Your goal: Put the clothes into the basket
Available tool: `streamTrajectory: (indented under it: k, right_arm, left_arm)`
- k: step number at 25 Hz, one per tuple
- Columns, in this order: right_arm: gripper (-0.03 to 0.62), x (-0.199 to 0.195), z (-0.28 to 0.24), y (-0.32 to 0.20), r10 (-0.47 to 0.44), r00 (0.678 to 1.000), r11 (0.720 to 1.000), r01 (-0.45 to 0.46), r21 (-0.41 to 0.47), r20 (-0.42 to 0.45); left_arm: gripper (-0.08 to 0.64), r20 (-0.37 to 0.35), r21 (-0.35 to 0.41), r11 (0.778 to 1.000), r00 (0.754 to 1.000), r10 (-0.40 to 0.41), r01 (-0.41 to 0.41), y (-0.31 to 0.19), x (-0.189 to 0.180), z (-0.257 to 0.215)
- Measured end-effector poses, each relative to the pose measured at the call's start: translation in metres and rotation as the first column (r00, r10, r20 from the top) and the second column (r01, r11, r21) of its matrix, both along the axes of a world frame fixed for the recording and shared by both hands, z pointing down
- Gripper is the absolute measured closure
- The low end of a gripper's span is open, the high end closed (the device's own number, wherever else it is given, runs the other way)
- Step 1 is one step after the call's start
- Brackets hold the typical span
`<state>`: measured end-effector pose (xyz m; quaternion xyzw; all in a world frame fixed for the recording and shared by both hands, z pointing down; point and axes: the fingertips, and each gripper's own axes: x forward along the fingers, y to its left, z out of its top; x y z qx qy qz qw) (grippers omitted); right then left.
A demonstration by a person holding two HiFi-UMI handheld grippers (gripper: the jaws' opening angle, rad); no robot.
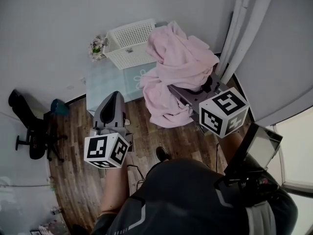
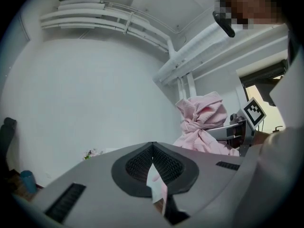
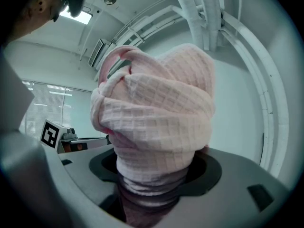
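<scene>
A large pink waffle-weave cloth (image 1: 180,65) hangs bunched from my right gripper (image 1: 182,93), which is shut on it. The right gripper view shows the cloth (image 3: 154,118) wedged between the pads and filling most of the frame. Part of the cloth drapes over the near corner of the white slatted basket (image 1: 131,57), which sits at the far side by the wall. My left gripper (image 1: 116,96) hangs to the left of the cloth, apart from it. Its jaws are together with nothing in them (image 2: 153,160). From the left gripper view the cloth (image 2: 204,120) is seen to the right.
The basket stands on a pale blue mat (image 1: 103,84) over a wooden floor (image 1: 78,180). A small bunch of flowers (image 1: 97,47) is by the basket's left corner. A black office chair (image 1: 30,131) and a blue cup (image 1: 58,106) are at the left. A white curtain (image 1: 244,28) hangs at the right.
</scene>
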<state>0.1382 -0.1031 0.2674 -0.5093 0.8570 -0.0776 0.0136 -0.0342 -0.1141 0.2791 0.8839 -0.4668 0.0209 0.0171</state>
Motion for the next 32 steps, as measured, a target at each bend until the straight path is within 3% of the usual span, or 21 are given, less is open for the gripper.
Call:
streamTrajectory:
  k: [10, 15, 23, 32]
  right_arm:
    - [0.27, 0.0, 0.002, -0.002, 0.035, 0.999, 0.999, -0.035, 0.013, 0.006]
    - [0.27, -0.041, 0.004, -0.056, 0.053, 0.999, 0.999, -0.053, 0.003, -0.005]
    - [0.27, -0.067, 0.003, -0.11, 0.103, 0.995, 0.995, -0.103, -0.02, 0.0]
    - [0.27, -0.053, 0.001, -0.161, 0.089, 0.996, 0.996, -0.089, -0.022, -0.003]
  left_arm:
    - [0.551, -0.003, 0.014, 0.999, 0.999, 0.041, -0.041, -0.008, 0.002, 0.001]
    - [0.551, -0.016, -0.001, 0.998, 0.998, 0.063, -0.063, -0.062, -0.038, 0.008]
    - [0.551, -0.021, -0.002, 0.995, 0.995, 0.101, -0.101, -0.114, -0.064, 0.01]
    - [0.551, -0.036, -0.024, 0.996, 0.996, 0.082, -0.083, -0.169, -0.054, 0.014]
